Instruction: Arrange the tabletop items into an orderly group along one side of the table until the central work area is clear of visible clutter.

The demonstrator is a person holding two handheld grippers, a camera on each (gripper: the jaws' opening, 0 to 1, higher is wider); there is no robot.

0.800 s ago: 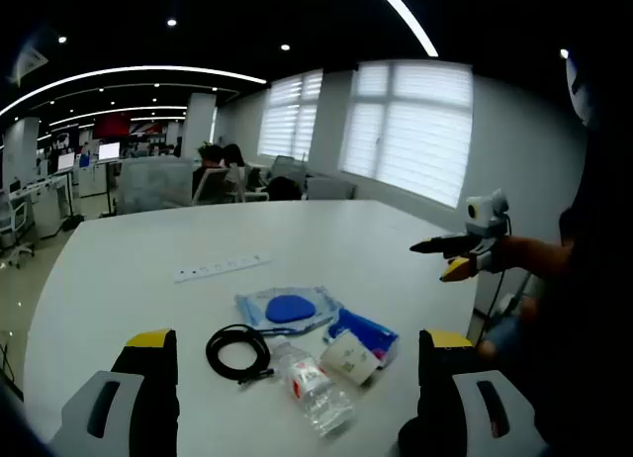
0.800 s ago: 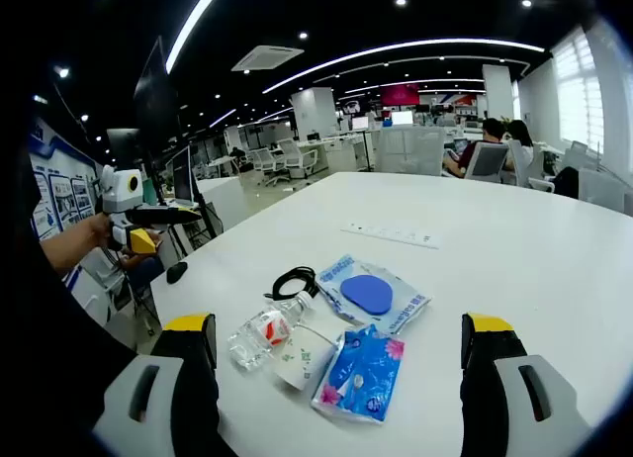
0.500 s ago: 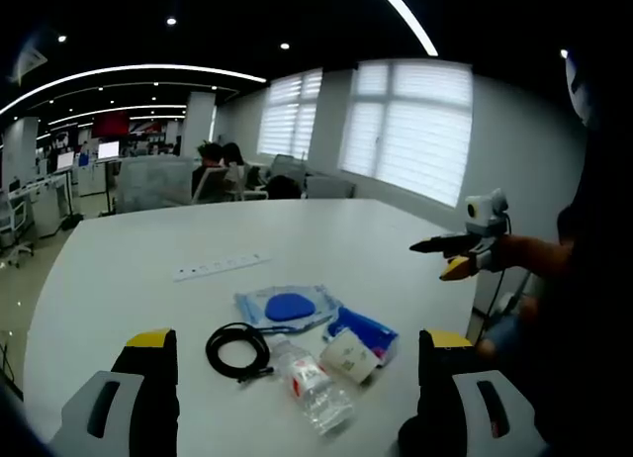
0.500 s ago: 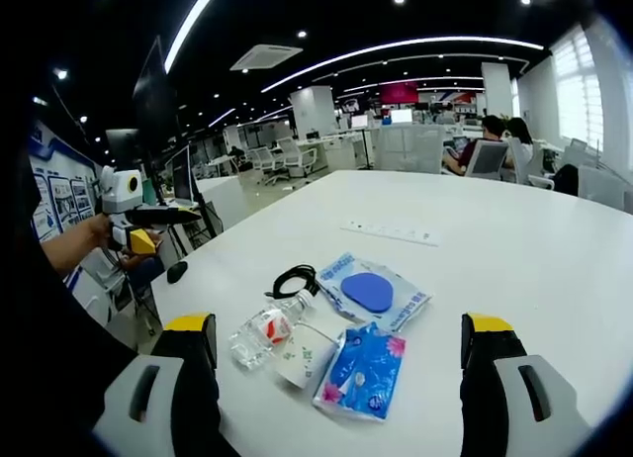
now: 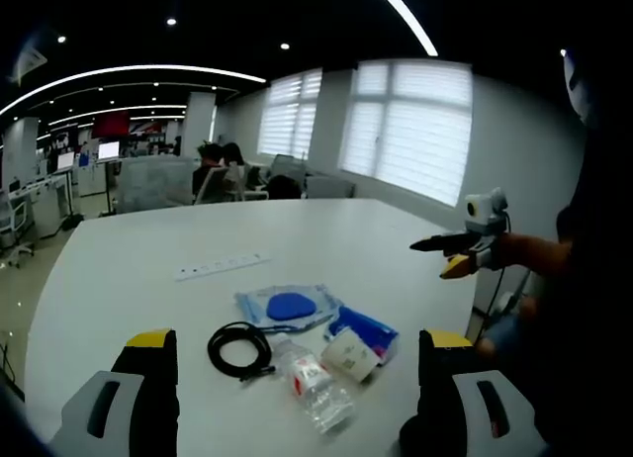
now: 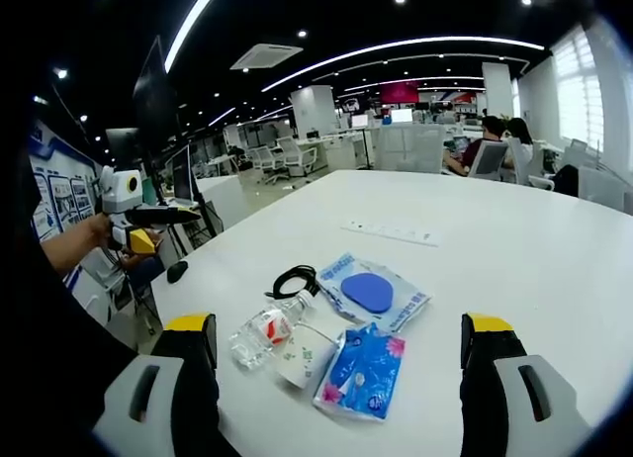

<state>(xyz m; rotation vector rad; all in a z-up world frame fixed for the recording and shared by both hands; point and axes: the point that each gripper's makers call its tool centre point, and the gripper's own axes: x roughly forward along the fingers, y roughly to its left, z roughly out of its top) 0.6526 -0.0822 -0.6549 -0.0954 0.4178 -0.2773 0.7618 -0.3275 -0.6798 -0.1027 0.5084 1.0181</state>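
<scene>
Here my right gripper (image 6: 336,363) and left gripper (image 5: 295,378) both hover with jaws wide apart, empty. The clutter lies close ahead on the surface (image 6: 534,249): bottle (image 6: 262,330), cup (image 6: 305,356), blue pack (image 6: 363,371), then cable (image 6: 293,279) and pouch (image 6: 376,293). I'd judge the bottle best taken first, across its body. Farther off lies a power strip (image 6: 391,233), apart.

White tabletop (image 6: 554,259); black cable (image 6: 293,281); blue pad in clear pouch (image 6: 368,293); blue floral tissue pack (image 6: 362,370); bottle (image 6: 263,333) w/ red label; white strip (image 6: 391,233).
</scene>
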